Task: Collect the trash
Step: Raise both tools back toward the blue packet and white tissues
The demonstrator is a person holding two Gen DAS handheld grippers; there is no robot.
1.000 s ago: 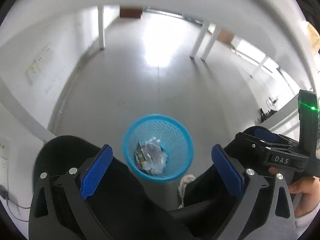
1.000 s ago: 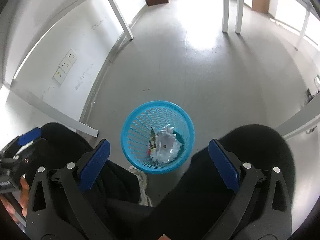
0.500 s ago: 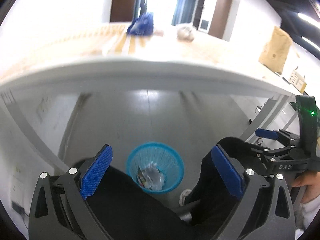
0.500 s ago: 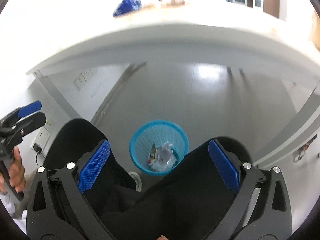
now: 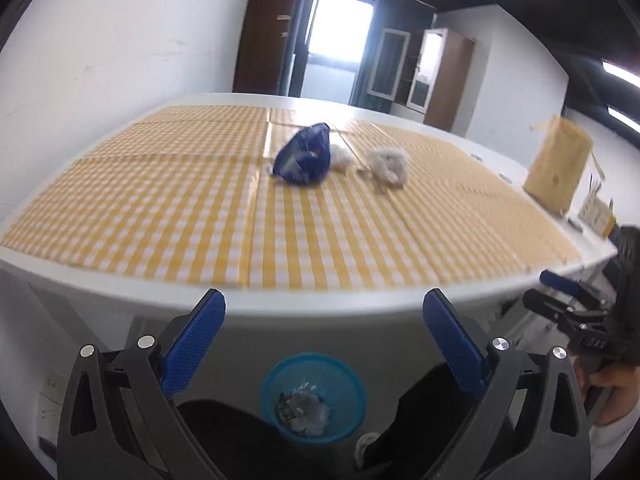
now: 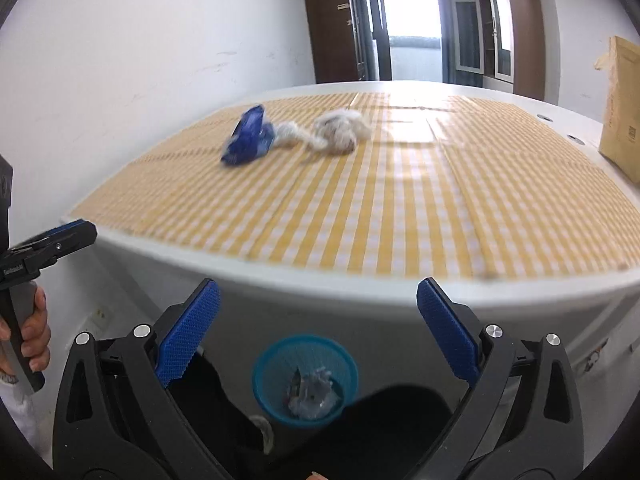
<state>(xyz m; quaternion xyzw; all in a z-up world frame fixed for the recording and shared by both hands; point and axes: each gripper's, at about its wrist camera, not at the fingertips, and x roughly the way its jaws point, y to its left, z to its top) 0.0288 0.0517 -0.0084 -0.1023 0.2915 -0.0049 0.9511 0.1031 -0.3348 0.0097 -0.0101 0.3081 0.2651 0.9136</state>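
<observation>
My finger pads are ribbed blue rubber on matt black plastic. The checked cloth looks glossy, the far wrapper shiny blue plastic, the basket plastic mesh.

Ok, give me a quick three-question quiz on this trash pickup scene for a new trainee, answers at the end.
1. True or false: the blue mesh bin on the floor has no trash in it.
2. Multiple choice: on the checkered table, the crumpled white paper lies where relative to the blue wrapper in the right wrist view? A) to its left B) to its right C) under it
3. Fill in: both the left gripper and the right gripper are ____ and hold nothing.

Key: 1 false, crumpled trash lies inside; 2 B; 3 open.
</observation>
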